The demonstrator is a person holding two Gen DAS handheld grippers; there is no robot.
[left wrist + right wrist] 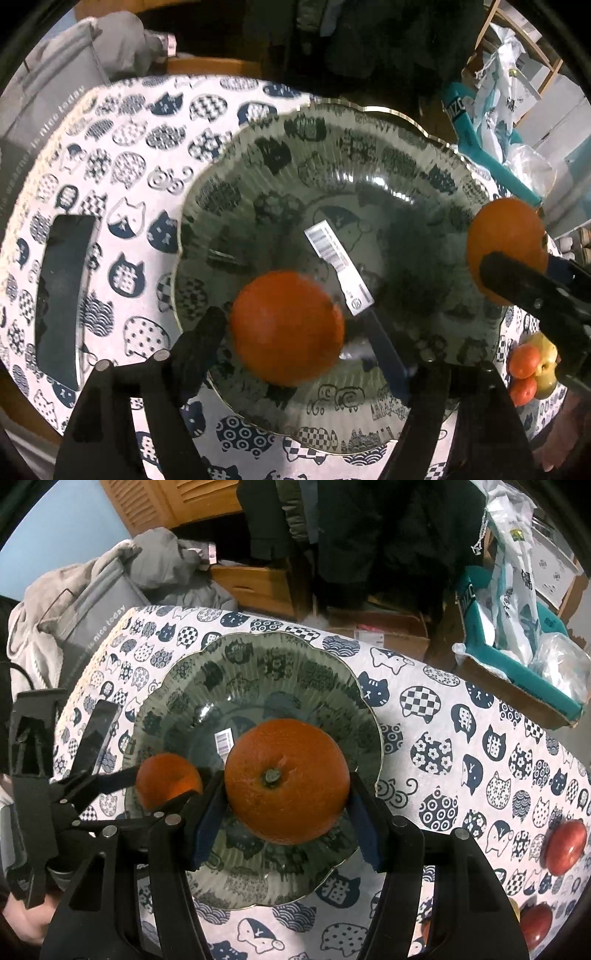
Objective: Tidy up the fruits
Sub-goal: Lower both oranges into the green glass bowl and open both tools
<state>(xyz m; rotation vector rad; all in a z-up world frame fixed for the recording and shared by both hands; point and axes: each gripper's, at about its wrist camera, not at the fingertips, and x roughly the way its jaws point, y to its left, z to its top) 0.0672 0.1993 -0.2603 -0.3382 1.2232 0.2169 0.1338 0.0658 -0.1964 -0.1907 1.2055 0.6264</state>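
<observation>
Left gripper point(295, 332): pointing steeply down over the bowl; jaws standing apart, released. The smaller orange is lying between them; the finger at 9 o'clock is just beside its skin, the one at 3 o'clock is clear of it.
Smaller orange point(287, 328): resting inside the bowl, at about 7 o'clock of the bowl's middle in the left wrist view.
Right gripper point(286, 805): clenching the larger orange, blue pads pressing on its flanks at 9 and 3 o'clock.
Larger orange point(287, 780): held over the bowl, stem end facing the camera; whether it is touching the glass, cannot tell.
Bowl point(332, 672): dark ribbed glass with a scalloped gilt rim, sitting on the cat-print cloth; a barcode sticker point(338, 266) is showing at its middle.
Cat-print cloth point(461, 746): covering the table.
Other fruit: red apples point(565, 845) lying on the cloth at 4 o'clock of the bowl, well apart from it.
Dark phone point(62, 295): lying flat on the cloth at 9 o'clock of the bowl.
</observation>
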